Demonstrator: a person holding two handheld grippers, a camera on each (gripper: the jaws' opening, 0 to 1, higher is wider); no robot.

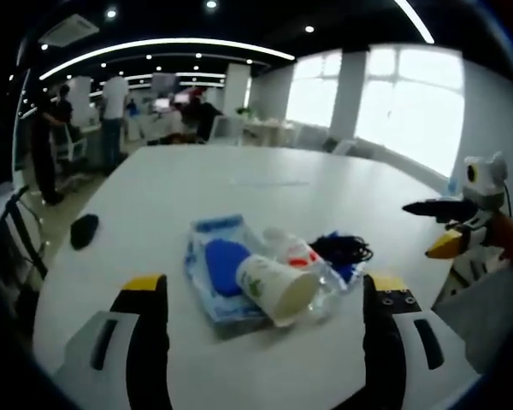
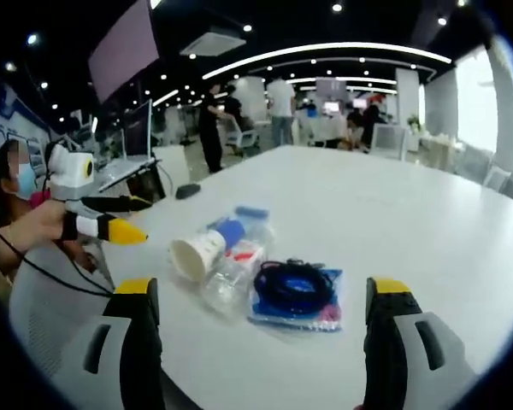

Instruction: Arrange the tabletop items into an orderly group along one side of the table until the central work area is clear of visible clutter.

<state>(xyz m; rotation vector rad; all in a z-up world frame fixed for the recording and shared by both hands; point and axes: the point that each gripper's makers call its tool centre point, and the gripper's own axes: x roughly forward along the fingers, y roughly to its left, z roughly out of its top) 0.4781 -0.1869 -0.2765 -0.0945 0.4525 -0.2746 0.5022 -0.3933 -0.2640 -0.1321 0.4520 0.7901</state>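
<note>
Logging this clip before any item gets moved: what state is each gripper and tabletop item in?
Left gripper: open, holding nothing.
Right gripper: open, holding nothing.
Paper cup: tipped on its side.
Plastic bottle: lying flat beside the cup.
Black cable: coiled on a blue packet.
Computer mouse: apart, near the table edge.

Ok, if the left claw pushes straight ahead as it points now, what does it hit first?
Probably the tipped paper cup, lying between the open jaws of the left claw on the blue packet; depth is uncertain.
</note>
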